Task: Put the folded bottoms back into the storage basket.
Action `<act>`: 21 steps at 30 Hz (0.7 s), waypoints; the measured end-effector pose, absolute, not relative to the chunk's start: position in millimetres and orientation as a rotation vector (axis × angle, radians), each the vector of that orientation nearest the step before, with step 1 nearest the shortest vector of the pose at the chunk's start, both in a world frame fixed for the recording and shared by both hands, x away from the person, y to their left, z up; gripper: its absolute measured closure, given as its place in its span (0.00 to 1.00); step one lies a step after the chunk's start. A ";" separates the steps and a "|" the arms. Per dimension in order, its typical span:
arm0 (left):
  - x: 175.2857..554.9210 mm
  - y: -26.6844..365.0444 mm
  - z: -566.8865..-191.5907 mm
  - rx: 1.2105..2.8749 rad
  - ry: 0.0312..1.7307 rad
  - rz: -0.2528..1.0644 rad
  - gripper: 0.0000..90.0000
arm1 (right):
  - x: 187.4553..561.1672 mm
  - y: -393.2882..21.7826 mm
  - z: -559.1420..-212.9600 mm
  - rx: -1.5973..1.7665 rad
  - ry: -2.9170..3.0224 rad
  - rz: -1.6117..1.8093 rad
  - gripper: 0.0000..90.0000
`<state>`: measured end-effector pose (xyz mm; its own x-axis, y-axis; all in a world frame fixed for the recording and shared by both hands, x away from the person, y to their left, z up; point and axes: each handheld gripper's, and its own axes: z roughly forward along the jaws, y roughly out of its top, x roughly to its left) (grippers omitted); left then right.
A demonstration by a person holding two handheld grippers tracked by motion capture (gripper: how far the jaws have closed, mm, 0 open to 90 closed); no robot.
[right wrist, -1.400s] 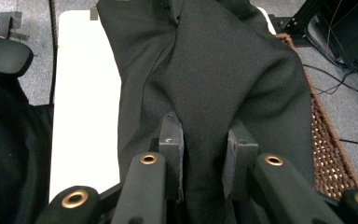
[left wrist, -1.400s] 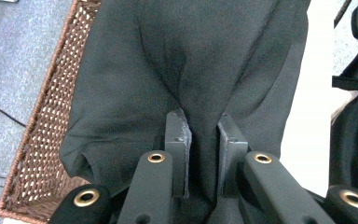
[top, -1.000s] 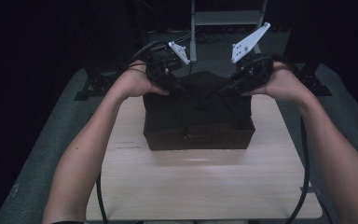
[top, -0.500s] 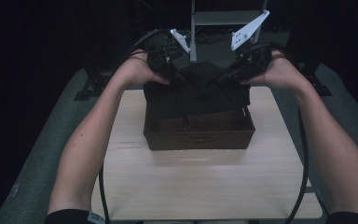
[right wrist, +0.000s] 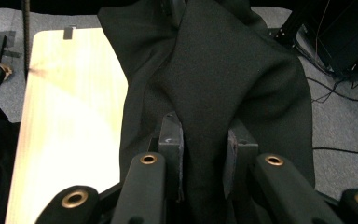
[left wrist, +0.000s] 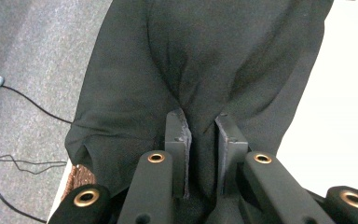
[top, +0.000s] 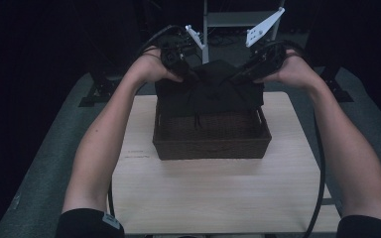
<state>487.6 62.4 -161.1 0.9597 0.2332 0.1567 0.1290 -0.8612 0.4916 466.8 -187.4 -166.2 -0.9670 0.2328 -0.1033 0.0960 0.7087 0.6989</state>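
Observation:
A black cloth (top: 208, 89) hangs lifted over the far half of a dark brown wicker basket (top: 211, 144) that stands on the wooden table (top: 213, 193). My left gripper (top: 184, 71) is shut on the cloth's left side, with a fold pinched between its fingers (left wrist: 178, 135). My right gripper (top: 238, 75) is shut on the cloth's right side; a thick fold of the black cloth (right wrist: 214, 88) runs between its fingers (right wrist: 172, 140). A thin cord dangles from the black cloth (left wrist: 205, 56) into the basket.
Grey carpet (left wrist: 28, 60) with loose black cables lies around the table. A metal shelf frame (top: 228, 20) stands behind the table. Black stands (right wrist: 340, 37) sit on the floor at the right. The near half of the tabletop is bare wood.
Both grippers have lifted the cloth up and back toward the far edge, uncovering the front part of the basket's inside.

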 end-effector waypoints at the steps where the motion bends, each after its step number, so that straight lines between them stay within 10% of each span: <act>1: 490.3 62.2 -163.8 2.618 0.261 0.290 0.87 | 469.1 -187.0 -167.7 0.269 2.733 1.098 0.80; 21: 518.4 59.9 -201.5 2.619 0.306 0.259 0.87 | 500.5 -186.3 -204.0 0.340 2.768 1.078 0.80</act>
